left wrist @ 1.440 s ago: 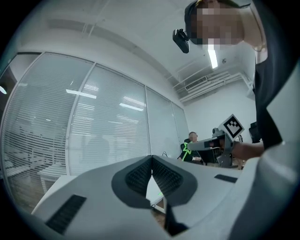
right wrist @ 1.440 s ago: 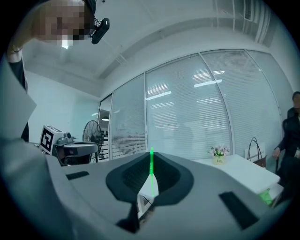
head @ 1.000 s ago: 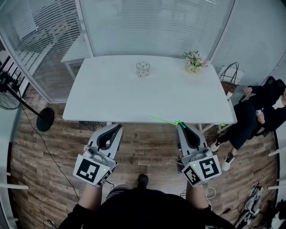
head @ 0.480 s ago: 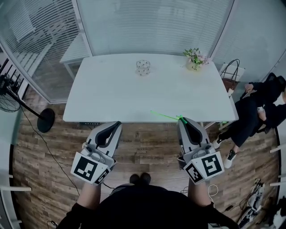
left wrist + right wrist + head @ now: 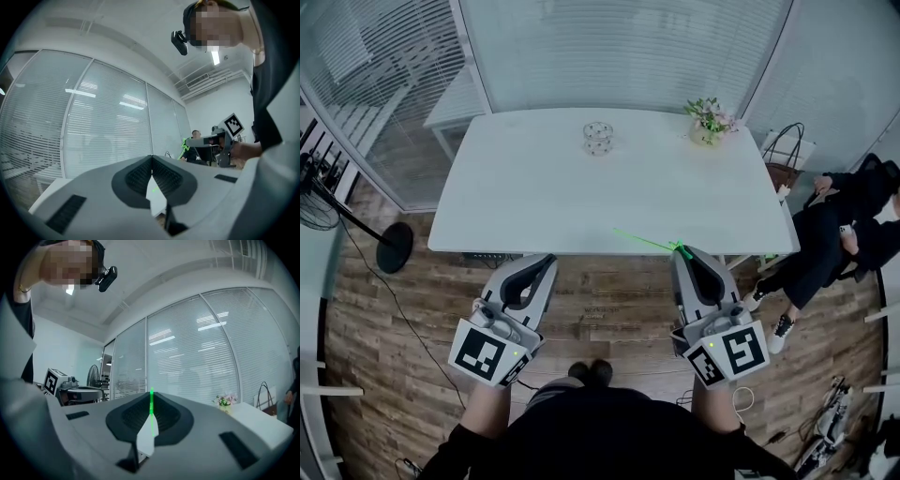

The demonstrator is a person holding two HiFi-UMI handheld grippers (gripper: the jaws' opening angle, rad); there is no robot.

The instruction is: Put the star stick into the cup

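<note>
One star stick (image 5: 642, 243) clamped by right hand-held gripper (image 5: 682, 252), shaft jutting left, seemingly over table (image 5: 572, 202) edge

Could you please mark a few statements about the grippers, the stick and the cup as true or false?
1. The right hand-held gripper is shut on the star stick. True.
2. The star stick stands in the cup. False: the right hand-held gripper holds it by the near edge of the table.
3. The left hand-held gripper holds the cup. False: its jaws are together on nothing; the cup stands far back on the table.
4. A flower pot stands right of the cup. True.
</note>
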